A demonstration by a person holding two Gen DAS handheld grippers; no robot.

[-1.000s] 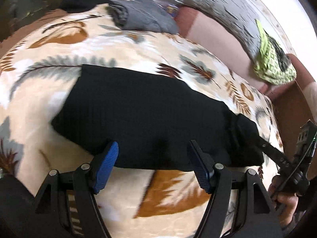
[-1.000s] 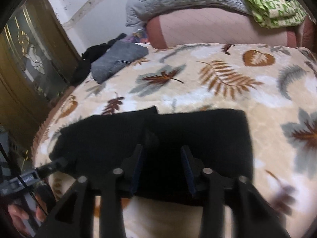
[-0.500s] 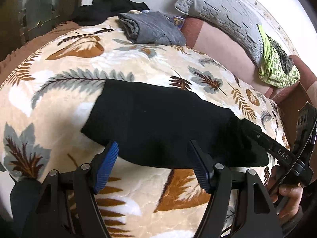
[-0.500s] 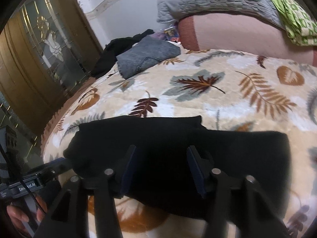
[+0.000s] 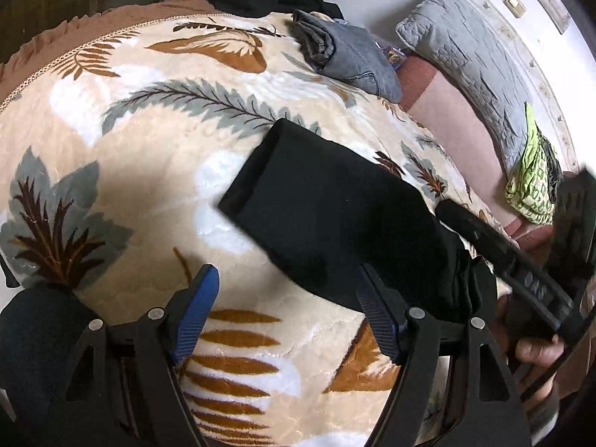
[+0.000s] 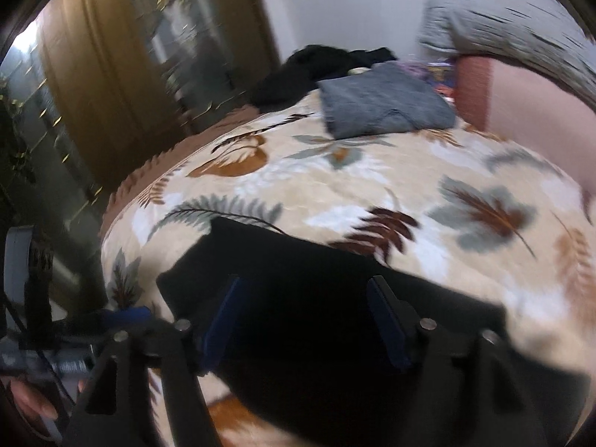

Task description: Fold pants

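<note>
Leaf-patterned blanket [image 5: 156,171] on a bed, bearing the black pants [image 5: 335,216] already folded into a compact rectangle. Left gripper [image 5: 287,316] is spread and empty beside its near edge; right gripper [image 6: 305,320], jaws opening, nothing pinched. Folding judged essentially complete; perhaps one final fold or stacking by the folded grey garment [image 5: 350,59] is left.

Left gripper [image 5: 287,313] is angled down with its jaws spread wide and still easing apart, blue pads [image 5: 195,313] facing each other with nothing pinched between them. Right gripper [image 6: 305,320] is also tipped down, jaws opening up right now; the pads aren't pressing on anything, though the view is pretty smeared. In the left wrist view you can see the right gripper's black finger [image 5: 503,253] off to the right side, with the person's hand [image 5: 536,354] wrapped around its handle below.
</note>
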